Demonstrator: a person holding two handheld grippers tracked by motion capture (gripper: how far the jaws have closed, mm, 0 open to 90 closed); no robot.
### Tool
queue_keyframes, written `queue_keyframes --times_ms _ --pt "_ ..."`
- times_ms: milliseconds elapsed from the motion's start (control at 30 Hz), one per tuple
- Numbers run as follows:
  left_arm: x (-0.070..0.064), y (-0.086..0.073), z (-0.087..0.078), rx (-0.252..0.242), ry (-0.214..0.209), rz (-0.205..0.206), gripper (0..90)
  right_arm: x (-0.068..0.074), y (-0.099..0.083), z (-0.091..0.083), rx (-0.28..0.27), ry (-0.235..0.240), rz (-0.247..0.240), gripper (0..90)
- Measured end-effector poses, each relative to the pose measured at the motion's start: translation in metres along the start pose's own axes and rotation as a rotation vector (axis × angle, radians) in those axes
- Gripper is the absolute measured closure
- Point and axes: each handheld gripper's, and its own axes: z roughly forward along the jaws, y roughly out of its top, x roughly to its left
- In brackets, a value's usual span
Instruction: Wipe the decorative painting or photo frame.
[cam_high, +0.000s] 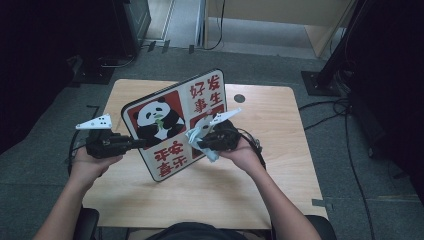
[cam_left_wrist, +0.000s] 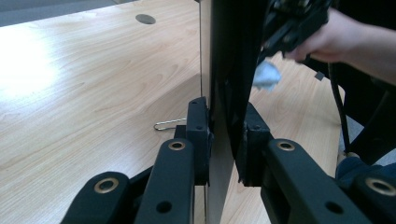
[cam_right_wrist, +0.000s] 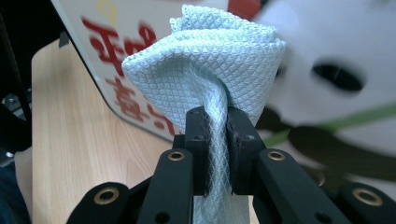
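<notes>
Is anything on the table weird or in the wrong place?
A small metal paper clip lies loose on the bare table, just behind the panda board. It plays no part in the wiping. The board itself stands tilted on its edge, but the left tool clamps it, while the right tool grips the cloth.

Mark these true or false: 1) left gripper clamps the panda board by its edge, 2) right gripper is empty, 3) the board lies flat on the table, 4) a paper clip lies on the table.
1) True: the left gripper has its jaws shut on the edge of the panda board.
2) False: the right gripper pinches a pale blue cloth.
3) False: the board is held up, tilted, above the table.
4) True: a paper clip lies on the wood beside the board.
</notes>
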Motion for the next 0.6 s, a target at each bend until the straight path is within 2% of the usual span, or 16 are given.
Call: queue_keyframes --times_ms 100,167,367,600 --pt "0.0 0.0 0.0 0.0 -0.001 -0.001 78.5 0.003 0.019 -0.011 -0.019 -0.001 -0.031 81.2" --pt "0.0 0.0 0.0 0.0 0.0 -0.002 78.4 0.004 0.028 -0.017 -0.035 0.008 -0.036 81.2" --pt "0.0 0.0 0.0 0.0 -0.002 -0.003 78.4 0.013 0.066 -0.034 -0.046 -0.017 -0.088 81.2" --pt "0.0 0.0 0.0 -0.003 0.002 0.0 78.5 0.027 0.11 -0.054 -0.085 -0.038 -0.155 81.1"
